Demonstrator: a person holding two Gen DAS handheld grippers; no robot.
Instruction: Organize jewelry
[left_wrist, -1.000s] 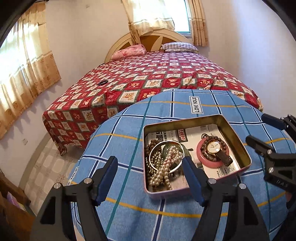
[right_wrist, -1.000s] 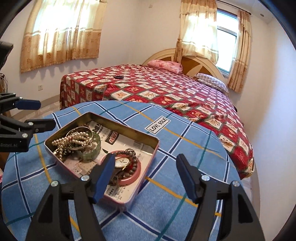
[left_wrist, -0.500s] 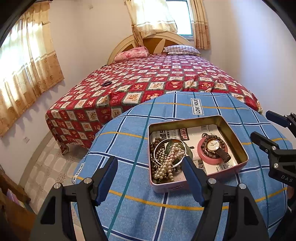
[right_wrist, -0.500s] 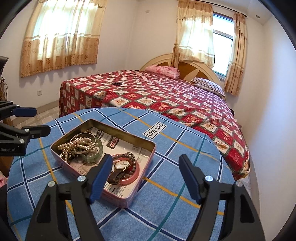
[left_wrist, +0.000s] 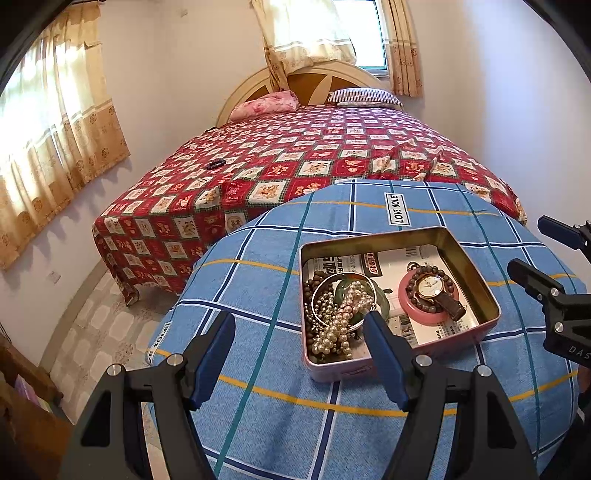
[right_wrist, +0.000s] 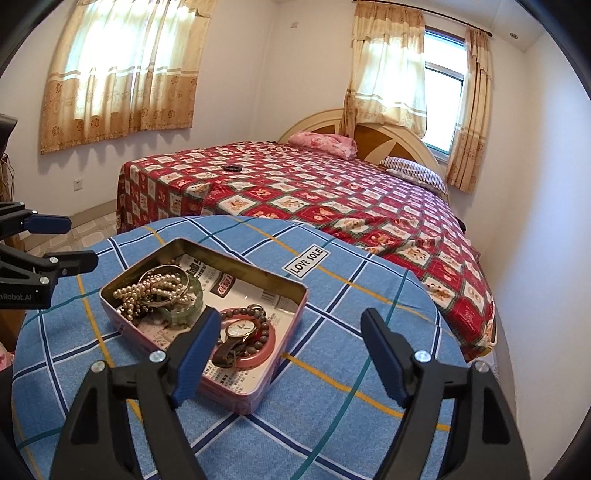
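Observation:
An open pink tin (left_wrist: 480, 275) (right_wrist: 122, 314) lined with newspaper sits on a round table under a blue checked cloth (left_wrist: 258, 295) (right_wrist: 351, 295). At one end lie a pearl necklace (left_wrist: 338, 321) (right_wrist: 147, 286), dark beads, a silver bangle and a green bangle (right_wrist: 184, 310). At the other end a pink ring (left_wrist: 428, 314) (right_wrist: 258, 358) holds a brown-strap watch (left_wrist: 430, 286) (right_wrist: 240, 328) and a bead bracelet. My left gripper (left_wrist: 299, 328) (right_wrist: 66, 240) is open and empty, above the table's near-left side. My right gripper (right_wrist: 290, 325) (left_wrist: 532, 243) is open and empty, right of the tin.
A bed with a red patterned cover (left_wrist: 314, 158) (right_wrist: 332, 195) stands just behind the table, with a small dark object (left_wrist: 215, 163) (right_wrist: 231, 168) on it. Curtained windows and white walls surround. A tiled floor (left_wrist: 92, 332) lies to the left. Wooden furniture (left_wrist: 22, 387) stands at the lower left.
Both grippers have pulled back and risen from the tin, which now looks smaller and farther off. Both stay open and empty. The jewelry has not moved.

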